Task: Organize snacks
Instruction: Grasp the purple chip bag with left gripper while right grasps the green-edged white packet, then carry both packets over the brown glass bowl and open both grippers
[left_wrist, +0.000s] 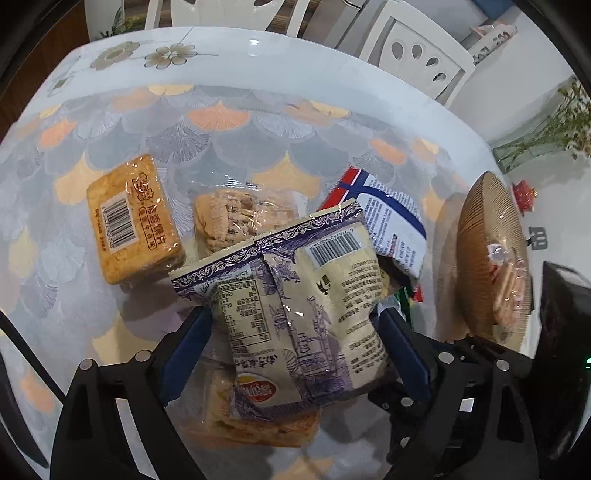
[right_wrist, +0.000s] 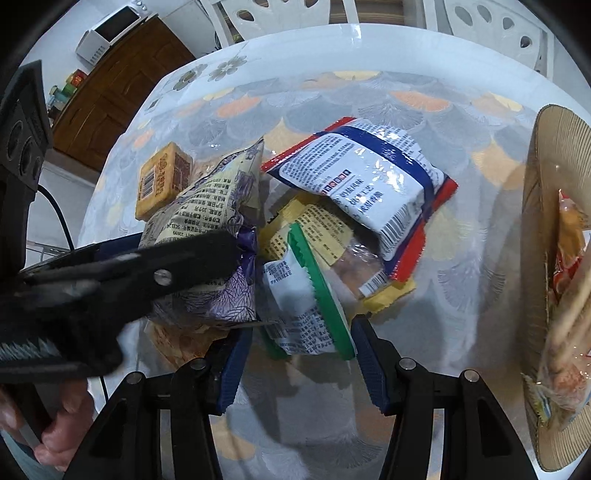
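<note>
- Left gripper (left_wrist: 295, 325): its blue fingers (left_wrist: 188, 347) are clamped on either side of a cream-and-purple chip bag (left_wrist: 295, 306), pressing into both sides so the bag bulges between them. Back of the bag faces the camera, barcode up top, and it looks lifted a bit above the pile.
- Right under that bag there's a clear-wrapped pack of orange crackers (left_wrist: 258, 424), partly hidden.
- Just past the bag, a see-through pack of beige biscuits (left_wrist: 229, 218) lies on the worktop (left_wrist: 221, 140), and left of it a tan cracker brick (left_wrist: 133, 221) with a barcode, sitting apart from the gripper.
- To the right of the bag, a white-and-blue snack bag with red edges (left_wrist: 388, 218) pokes out from behind it.
- Right gripper (right_wrist: 299, 363): spread wide, gripping nothing. A white packet with a green zigzag edge (right_wrist: 306, 302) lies just ahead, roughly in line with the gap between the fingers; can't tell if the tips touch it.
- Beyond that packet is a yellow packet (right_wrist: 314, 229), with the white-and-blue bag lying over it further out.
- From the right wrist view the left gripper reaches in from the left, pinching the purple bag right beside the green-edged packet.
- Far right, a woven basket (right_wrist: 535, 221) holds a clear-wrapped snack (right_wrist: 569, 332), well apart from the pile.
</note>
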